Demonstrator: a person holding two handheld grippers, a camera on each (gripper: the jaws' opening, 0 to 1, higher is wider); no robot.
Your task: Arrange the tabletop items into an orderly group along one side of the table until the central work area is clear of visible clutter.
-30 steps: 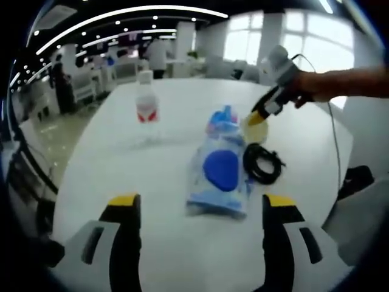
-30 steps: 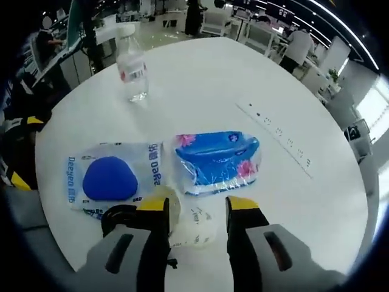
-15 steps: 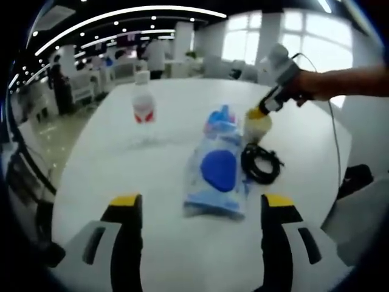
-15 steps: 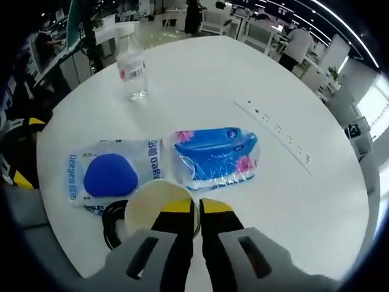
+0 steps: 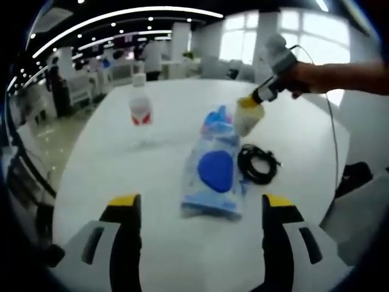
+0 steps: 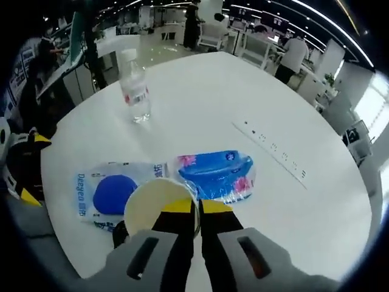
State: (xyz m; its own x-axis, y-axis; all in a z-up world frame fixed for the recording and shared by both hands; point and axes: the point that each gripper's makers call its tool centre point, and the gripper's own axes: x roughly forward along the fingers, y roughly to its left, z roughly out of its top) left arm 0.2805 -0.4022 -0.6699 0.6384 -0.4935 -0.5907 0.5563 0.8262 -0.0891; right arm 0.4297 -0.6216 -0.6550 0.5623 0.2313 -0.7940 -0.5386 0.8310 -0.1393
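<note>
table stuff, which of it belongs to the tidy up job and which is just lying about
Job items:
paper cup, held by the right gripper
water bottle
blue sponge pack
tissue pack
black cable coil
left gripper, open

Lying about:
socket strip set into the table
background desks and chairs

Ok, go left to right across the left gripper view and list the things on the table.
Water bottle → blue-printed packet → coiled black cable. The pale cup, pinched at its rim by the right gripper, hangs above the packet-cable boundary, so I leave it out of the order.
</note>
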